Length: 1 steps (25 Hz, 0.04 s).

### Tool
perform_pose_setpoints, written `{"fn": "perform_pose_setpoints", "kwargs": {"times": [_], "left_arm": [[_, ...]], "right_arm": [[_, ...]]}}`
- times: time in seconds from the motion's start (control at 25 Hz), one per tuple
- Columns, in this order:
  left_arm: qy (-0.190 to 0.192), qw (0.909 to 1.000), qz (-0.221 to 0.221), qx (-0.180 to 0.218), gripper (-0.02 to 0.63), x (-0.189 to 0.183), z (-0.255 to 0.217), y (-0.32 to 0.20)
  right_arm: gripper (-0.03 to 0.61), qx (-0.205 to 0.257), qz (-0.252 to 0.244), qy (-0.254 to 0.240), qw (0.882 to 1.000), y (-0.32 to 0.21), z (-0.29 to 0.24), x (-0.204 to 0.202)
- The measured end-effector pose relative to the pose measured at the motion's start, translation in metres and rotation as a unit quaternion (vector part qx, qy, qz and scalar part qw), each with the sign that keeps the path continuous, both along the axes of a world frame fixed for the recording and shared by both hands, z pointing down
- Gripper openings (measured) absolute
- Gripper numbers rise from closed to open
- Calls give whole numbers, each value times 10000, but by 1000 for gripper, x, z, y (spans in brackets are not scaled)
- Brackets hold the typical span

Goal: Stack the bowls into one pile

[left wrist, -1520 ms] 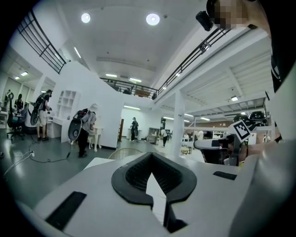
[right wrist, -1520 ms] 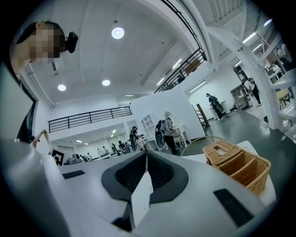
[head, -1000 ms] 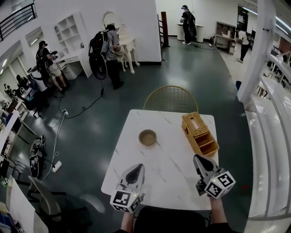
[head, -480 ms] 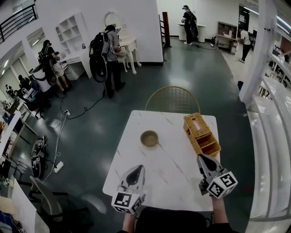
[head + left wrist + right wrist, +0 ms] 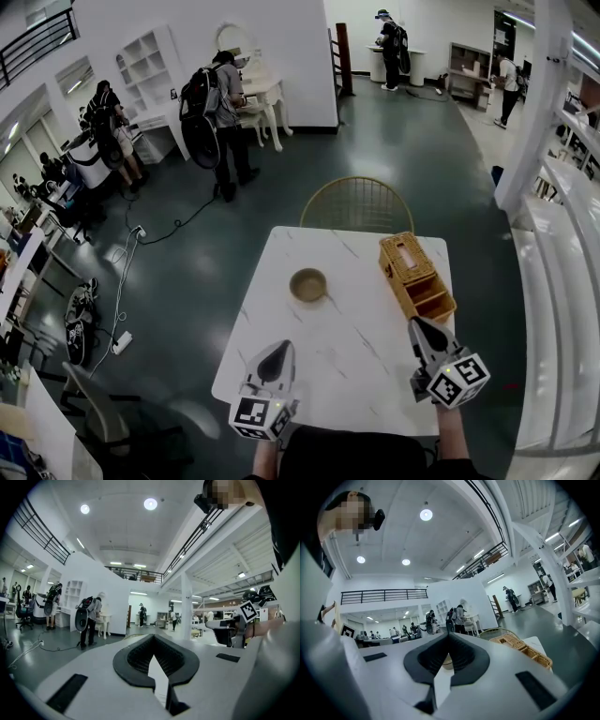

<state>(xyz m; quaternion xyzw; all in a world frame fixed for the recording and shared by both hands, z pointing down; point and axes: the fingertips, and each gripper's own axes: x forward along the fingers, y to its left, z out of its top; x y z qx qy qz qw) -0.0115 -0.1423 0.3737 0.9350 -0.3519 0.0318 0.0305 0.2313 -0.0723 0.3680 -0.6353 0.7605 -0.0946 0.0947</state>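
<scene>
One tan bowl [image 5: 307, 284] stands on the white marble table [image 5: 356, 361], left of its middle; whether it is a single bowl or a pile I cannot tell. My left gripper [image 5: 279, 348] hovers over the near left part of the table, shut and empty, a good way short of the bowl. My right gripper [image 5: 418, 325] is over the near right edge, shut and empty too. In the right gripper view the bowl [image 5: 447, 662] peeks out behind the closed tips [image 5: 449, 635]. The left gripper view shows only its joined tips [image 5: 153, 636] and the hall.
A wicker basket [image 5: 415, 277] with open compartments sits at the table's right side, just beyond the right gripper. A gold wire chair [image 5: 356, 204] stands at the far edge. People stand far off across the dark floor.
Both grippers and the bowl have stayed where they were. Only the people in the background have shifted a little.
</scene>
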Motion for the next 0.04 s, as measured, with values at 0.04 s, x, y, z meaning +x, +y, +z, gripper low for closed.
{"fn": "perform_pose_setpoints", "kwargs": {"times": [0.04], "left_arm": [[6,10000,-13,-12,14,-1,0,0]], "right_arm": [[14,-7,6,-12,10000,0,1,0]]}}
